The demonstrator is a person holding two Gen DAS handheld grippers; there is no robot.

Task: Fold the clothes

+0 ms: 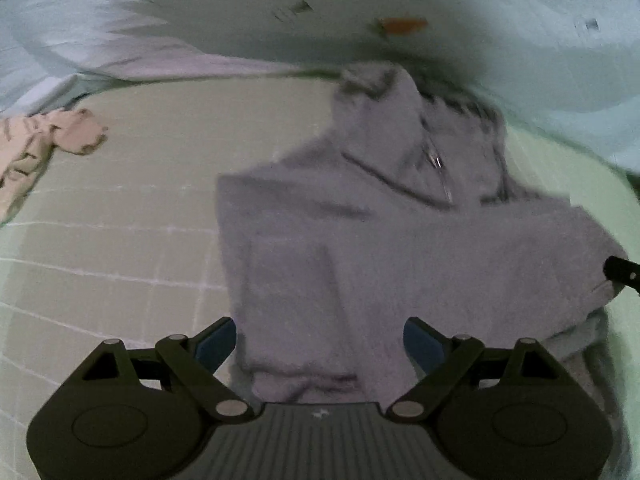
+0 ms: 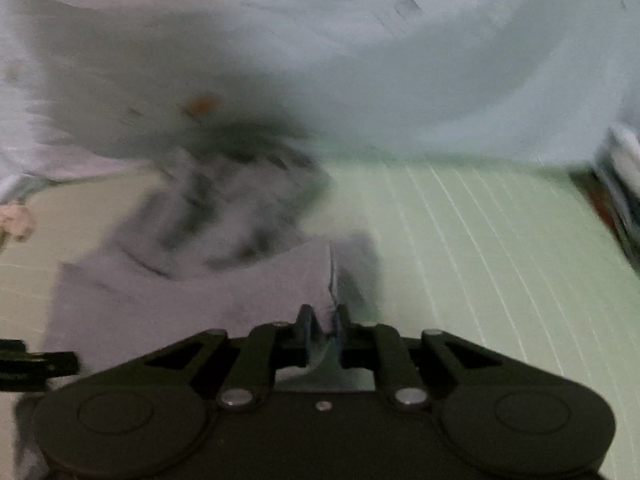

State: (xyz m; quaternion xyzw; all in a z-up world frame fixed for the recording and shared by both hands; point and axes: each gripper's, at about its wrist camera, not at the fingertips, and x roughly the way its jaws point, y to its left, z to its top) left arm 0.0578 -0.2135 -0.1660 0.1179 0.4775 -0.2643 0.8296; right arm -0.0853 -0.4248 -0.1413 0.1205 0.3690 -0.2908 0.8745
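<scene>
right gripper pinching sweater edge between its pads | left gripper hanging spread above the near hem | sweater running lengthwise ahead of both, collar farthest | left nearer the free hem | mat underneath

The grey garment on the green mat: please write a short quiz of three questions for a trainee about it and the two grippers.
1. True or false: the right gripper is shut on an edge of the grey garment.
2. Which gripper has open jaws with nothing pinched?
A. left gripper
B. right gripper
C. both
3. Fill in: on the green mat, far to the left of the grey garment, lies a second, ____ cloth.

Key:
1. True; fabric is pinched between its pads.
2. A.
3. Pinkish, striped.
</scene>
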